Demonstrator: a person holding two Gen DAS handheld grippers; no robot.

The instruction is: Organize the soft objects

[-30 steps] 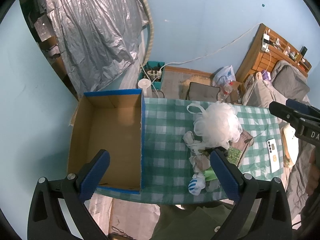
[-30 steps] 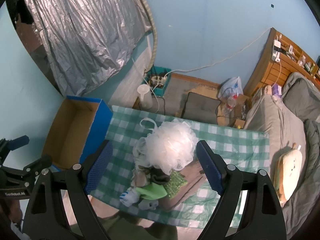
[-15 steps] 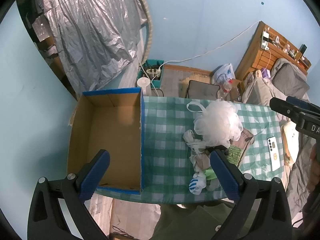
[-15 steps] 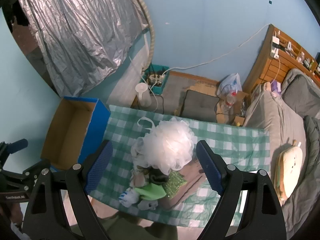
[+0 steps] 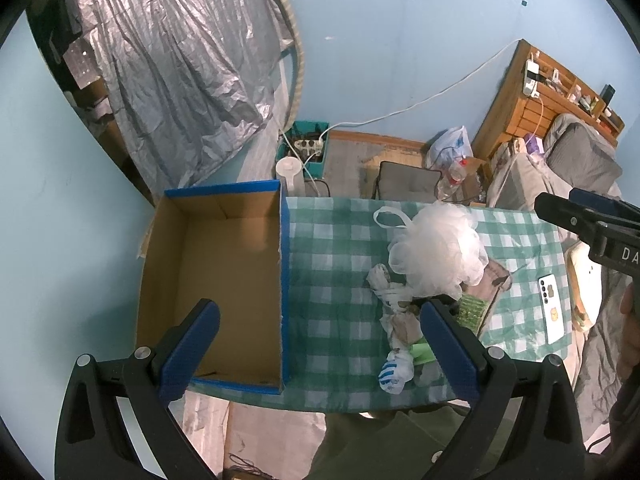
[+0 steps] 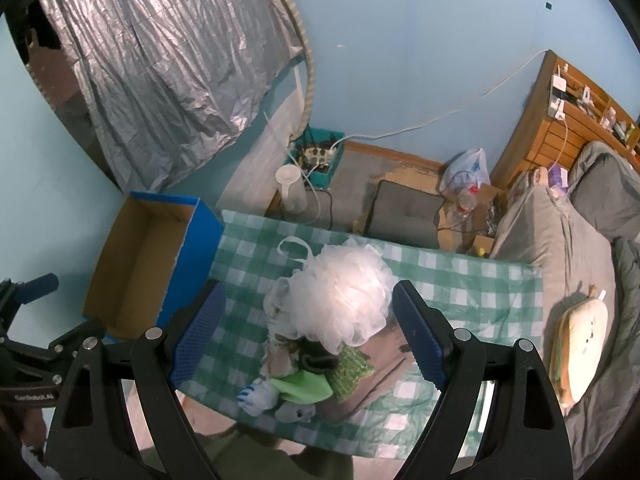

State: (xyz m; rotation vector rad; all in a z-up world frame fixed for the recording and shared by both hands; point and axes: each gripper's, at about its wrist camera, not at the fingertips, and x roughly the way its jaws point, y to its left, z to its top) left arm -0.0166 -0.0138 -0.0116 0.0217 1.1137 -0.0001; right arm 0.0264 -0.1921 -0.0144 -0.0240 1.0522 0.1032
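A white mesh bath puff (image 5: 438, 250) (image 6: 340, 292) tops a heap of soft things on the green checked table (image 5: 332, 264) (image 6: 460, 280): a green cloth (image 6: 304, 386), a white and blue sock (image 5: 394, 372) (image 6: 254, 396), and a green scrub pad (image 6: 352, 368). An empty cardboard box with blue edges (image 5: 216, 276) (image 6: 136, 264) stands at the table's left end. My left gripper (image 5: 318, 354) hangs open high above the box's right wall. My right gripper (image 6: 308, 332) is open high above the heap, holding nothing.
A white phone (image 5: 554, 308) lies at the table's right end. A grey bed (image 6: 560, 280) with a toast-shaped cushion (image 6: 580, 348) is on the right. On the floor behind are a dark seat cushion (image 6: 404, 212), a white fan (image 6: 290, 188) and a teal crate (image 6: 320, 160).
Both views have risen slightly, so the table and box look a little smaller. Nothing on the table has moved and both grippers remain open.
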